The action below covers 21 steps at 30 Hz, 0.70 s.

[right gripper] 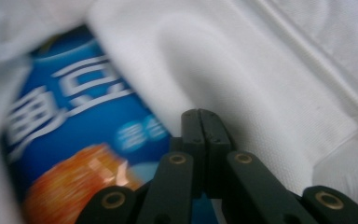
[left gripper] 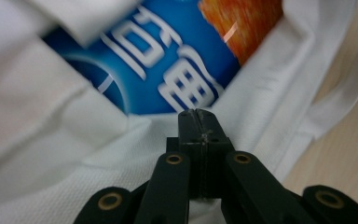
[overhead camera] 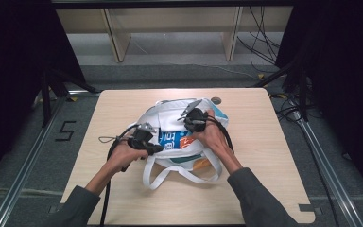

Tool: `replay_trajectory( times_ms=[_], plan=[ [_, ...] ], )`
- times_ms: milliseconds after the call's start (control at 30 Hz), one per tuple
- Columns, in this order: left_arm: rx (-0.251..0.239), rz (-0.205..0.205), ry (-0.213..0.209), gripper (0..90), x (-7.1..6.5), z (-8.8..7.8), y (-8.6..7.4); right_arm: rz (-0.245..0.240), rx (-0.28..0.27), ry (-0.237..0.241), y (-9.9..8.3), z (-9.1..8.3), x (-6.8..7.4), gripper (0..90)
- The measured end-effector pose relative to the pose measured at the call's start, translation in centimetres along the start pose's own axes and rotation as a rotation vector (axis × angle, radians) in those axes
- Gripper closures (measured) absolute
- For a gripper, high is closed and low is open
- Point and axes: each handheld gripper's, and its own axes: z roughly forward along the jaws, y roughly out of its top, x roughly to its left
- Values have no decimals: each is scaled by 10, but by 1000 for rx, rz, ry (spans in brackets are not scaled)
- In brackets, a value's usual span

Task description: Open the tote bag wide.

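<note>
The table (overhead camera: pixel 123 198) is a light wooden top; the work sits at its centre.

The bag (overhead camera: pixel 165 113) is white fabric and lies flat at the table's centre, its mouth turned up and spread. Two white straps (overhead camera: pixel 170 176) trail from it toward 6 o'clock, loose on the wood. The spread mouth appears to be the point of the present hold: both tools work at the opening, one on each side.

The packet (overhead camera: pixel 175 140) is blue with white lettering and an orange patch. It lies inside the bag, showing through the mouth, and is also seen close up in the left gripper view (left gripper: pixel 168 65) and the right gripper view (right gripper: pixel 70 140).

The right gripper (overhead camera: pixel 187 118) stands at 12 o'clock of the packet, on the far rim of the mouth. Its jaws are together, with fabric folded just beside the tips (right gripper: pixel 199 121); no cloth is seen pinched between them.

The left gripper (overhead camera: pixel 156 149) stands at 9 o'clock of the packet, on the near rim. Its jaws are likewise together (left gripper: pixel 199 122), tips resting against the white hem just below the packet, nothing clamped. Closed tips probably serve here to push the fabric aside.
</note>
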Motion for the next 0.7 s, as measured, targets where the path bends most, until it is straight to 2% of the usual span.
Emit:
replay_trajectory(
  times_ms=[33,100,133,200,233,333,367,400,433,467,500,600,667,700],
  plan=[
    [-6,-11,-1,894,-3,1,-4,6,20,-21,4,7,-4,900],
    [-11,5,6,894,-5,1,-9,17,38,-62,11,21,-16,900],
    [-14,0,0,895,-7,1,-12,27,38,-75,14,25,-23,900],
    [-4,20,-8,895,-9,2,-16,65,57,-105,20,31,-34,900],
    [-17,3,-7,895,-10,2,-17,94,82,-127,20,36,-38,900],
    [-28,7,-10,895,-9,0,-16,140,115,-122,16,51,-45,900],
    [-23,5,-14,895,-8,0,-15,141,115,-123,16,53,-46,900],
    [-27,20,-13,894,-7,-3,-13,147,113,-108,16,52,-47,900],
    [-66,-21,-13,891,-7,-4,-11,155,110,-93,16,48,-48,900],
    [-105,-35,-10,880,-5,-8,-6,153,91,-85,17,41,-49,900],
    [-126,-47,-11,862,-3,-11,-1,164,51,-61,16,31,-51,900],
    [-162,-65,14,848,6,-17,18,174,-47,-40,12,12,-54,892],
    [-176,-64,38,846,12,-19,36,159,-43,-13,8,-2,-54,891],
    [-160,-46,60,843,17,-18,45,139,-15,-8,5,-9,-53,892]
  ],
)
